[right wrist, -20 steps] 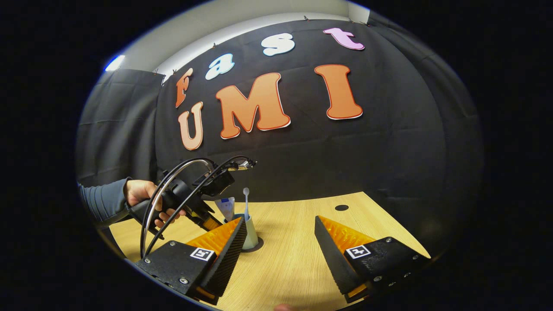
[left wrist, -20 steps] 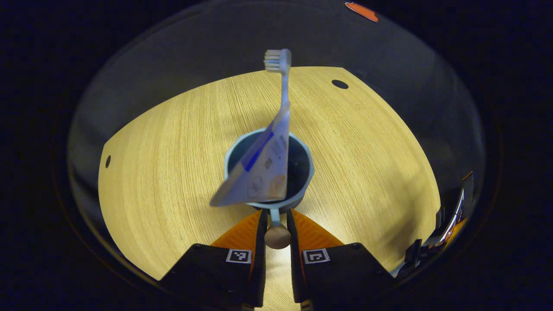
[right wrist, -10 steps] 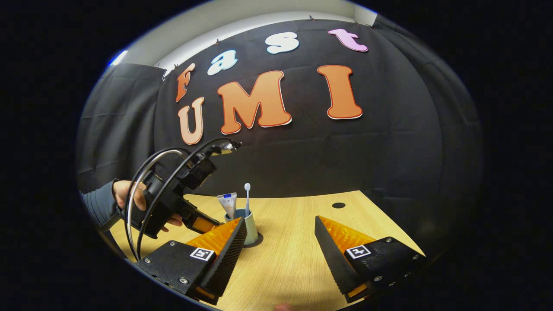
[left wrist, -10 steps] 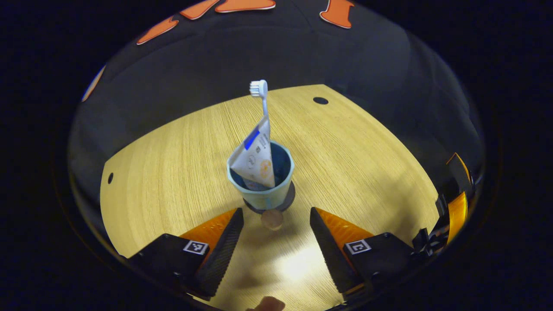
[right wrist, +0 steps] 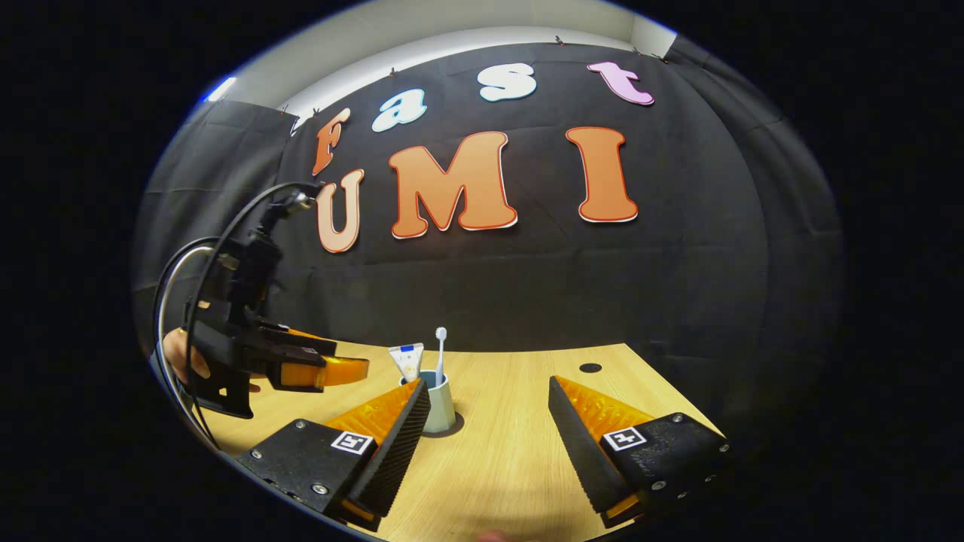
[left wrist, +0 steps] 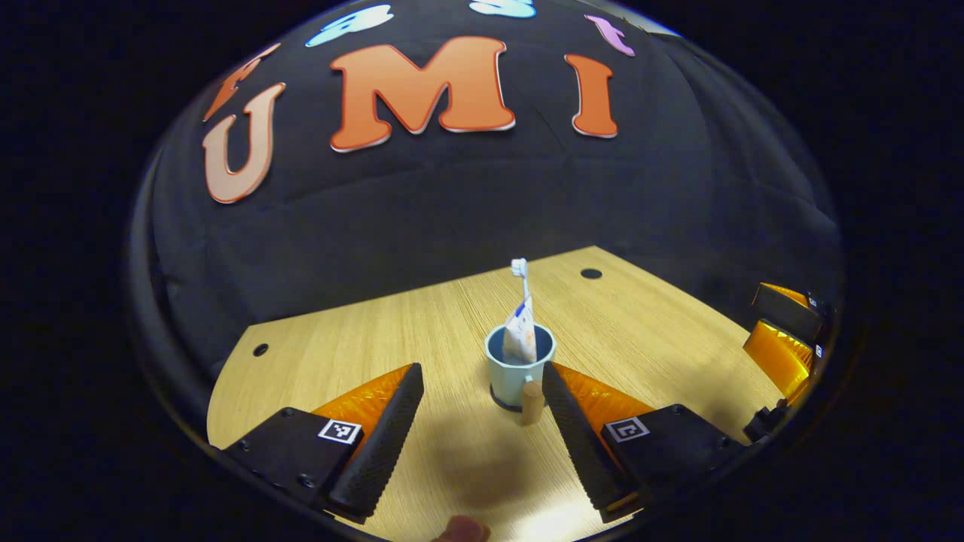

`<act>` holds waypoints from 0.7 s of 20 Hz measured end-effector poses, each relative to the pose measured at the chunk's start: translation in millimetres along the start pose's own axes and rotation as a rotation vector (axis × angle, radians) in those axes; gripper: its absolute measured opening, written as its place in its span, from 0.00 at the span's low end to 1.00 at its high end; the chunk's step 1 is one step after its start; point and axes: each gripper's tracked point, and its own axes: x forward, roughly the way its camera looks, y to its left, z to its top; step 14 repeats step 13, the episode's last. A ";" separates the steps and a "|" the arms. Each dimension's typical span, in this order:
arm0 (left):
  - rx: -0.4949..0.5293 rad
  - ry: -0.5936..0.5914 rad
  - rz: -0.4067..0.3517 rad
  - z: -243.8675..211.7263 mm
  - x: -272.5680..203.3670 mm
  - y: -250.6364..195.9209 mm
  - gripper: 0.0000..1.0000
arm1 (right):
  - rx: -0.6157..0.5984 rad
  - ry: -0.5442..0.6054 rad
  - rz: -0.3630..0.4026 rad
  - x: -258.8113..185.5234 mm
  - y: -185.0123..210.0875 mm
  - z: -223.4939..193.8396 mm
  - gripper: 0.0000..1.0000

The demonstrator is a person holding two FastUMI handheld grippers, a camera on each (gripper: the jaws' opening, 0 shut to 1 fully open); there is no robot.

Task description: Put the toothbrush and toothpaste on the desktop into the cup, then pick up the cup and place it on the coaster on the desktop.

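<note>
Pale blue, the cup (left wrist: 519,367) stands on the dark coaster (left wrist: 503,400) just ahead of the left gripper (left wrist: 482,399), whose fingers are spread wide and hold nothing. Toothbrush (left wrist: 520,272) and toothpaste (left wrist: 521,339) lean inside it, so the job looks done. The right gripper (right wrist: 489,410) is also wide and empty, the cup ahead to its left.

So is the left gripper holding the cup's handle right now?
No, in the left gripper view the left gripper is open, its fingers apart on either side of the cup, touching nothing.
</note>
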 end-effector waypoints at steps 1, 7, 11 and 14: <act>-0.009 -0.047 0.028 4.4 -7.6 4.1 1.00 | -0.003 -0.006 0.010 1.9 4.9 3.2 0.95; -0.035 -0.205 0.150 9.5 -37.2 12.2 1.00 | -0.033 -0.042 0.057 12.4 32.4 17.3 0.95; -0.082 -0.249 0.182 4.3 -38.2 9.8 1.00 | -0.045 -0.071 0.060 18.5 41.7 27.7 0.95; -0.094 -0.288 0.225 5.3 -46.9 20.0 1.00 | -0.036 -0.078 0.065 20.1 48.0 29.1 0.95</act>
